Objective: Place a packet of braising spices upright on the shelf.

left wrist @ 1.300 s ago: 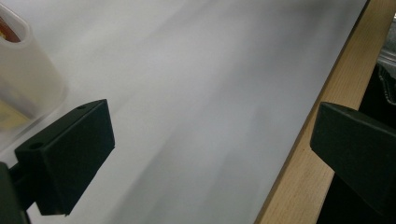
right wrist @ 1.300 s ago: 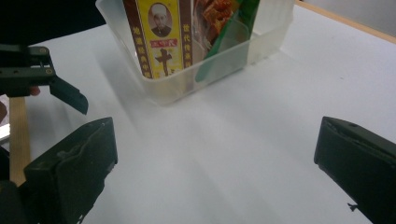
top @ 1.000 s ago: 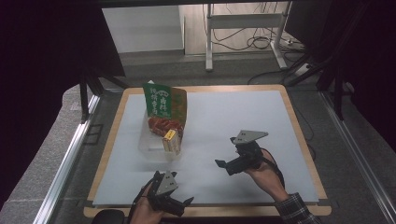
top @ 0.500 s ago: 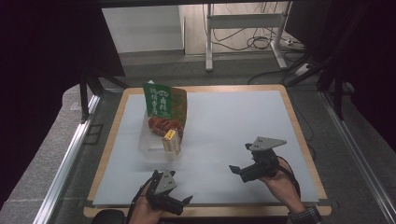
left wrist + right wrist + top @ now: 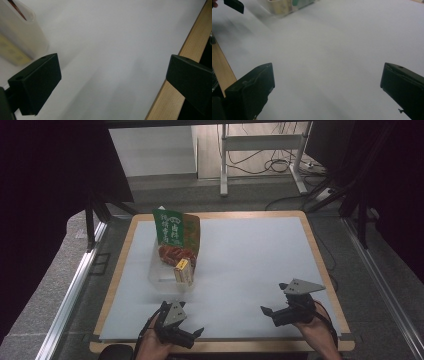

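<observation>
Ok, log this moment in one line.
left tongs: open, empty | right tongs: open, empty | clear container: untouched, holds snack packets

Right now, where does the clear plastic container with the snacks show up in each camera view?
High view: the clear container sits left of centre on the white mat, the green packet standing in it.
Left gripper view: its rounded corner fills the upper left, above the left jaw.
Right gripper view: blurred, at the top edge left of centre.
Shared landmark: the table's wooden rim.
</observation>
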Demonstrator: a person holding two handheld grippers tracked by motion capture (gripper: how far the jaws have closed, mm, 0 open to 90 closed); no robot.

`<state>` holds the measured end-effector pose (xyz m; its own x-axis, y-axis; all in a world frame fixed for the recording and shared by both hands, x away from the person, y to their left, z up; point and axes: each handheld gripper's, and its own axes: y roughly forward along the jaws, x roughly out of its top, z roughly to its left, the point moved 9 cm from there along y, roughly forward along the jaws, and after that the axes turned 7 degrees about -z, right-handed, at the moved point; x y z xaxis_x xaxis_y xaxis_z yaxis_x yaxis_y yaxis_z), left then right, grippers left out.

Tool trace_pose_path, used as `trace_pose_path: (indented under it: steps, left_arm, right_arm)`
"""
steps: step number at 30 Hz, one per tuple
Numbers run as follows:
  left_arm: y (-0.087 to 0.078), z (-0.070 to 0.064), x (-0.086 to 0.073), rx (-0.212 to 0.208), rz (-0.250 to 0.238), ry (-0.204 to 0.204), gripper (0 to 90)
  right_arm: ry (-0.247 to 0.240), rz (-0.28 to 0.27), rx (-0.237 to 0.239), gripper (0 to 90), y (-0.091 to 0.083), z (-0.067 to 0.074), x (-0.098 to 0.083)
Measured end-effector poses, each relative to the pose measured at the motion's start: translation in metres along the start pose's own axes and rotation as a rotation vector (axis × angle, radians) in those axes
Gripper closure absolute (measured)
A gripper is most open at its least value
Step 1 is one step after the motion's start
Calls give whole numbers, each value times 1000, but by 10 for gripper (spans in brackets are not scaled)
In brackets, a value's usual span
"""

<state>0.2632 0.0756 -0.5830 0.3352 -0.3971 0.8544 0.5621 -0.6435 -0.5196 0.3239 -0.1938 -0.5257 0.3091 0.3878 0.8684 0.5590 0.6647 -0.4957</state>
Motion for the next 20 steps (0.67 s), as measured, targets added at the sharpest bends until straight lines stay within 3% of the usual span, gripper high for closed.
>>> trace_pose_path:
  steps: [10, 13, 20]
  left_arm:
    - [0, 1, -1, 1, 4, 0, 0]
    - [1, 0, -1, 0, 6, 1, 0]
    - [2, -1, -2, -1, 12, 6, 0]
  right_arm:
    - [43, -5, -35, 0, -17, -7, -29]
    - [43, 22, -53, 0, -20, -9, -38]
    - [54, 32, -59, 0, -20, -11, -42]
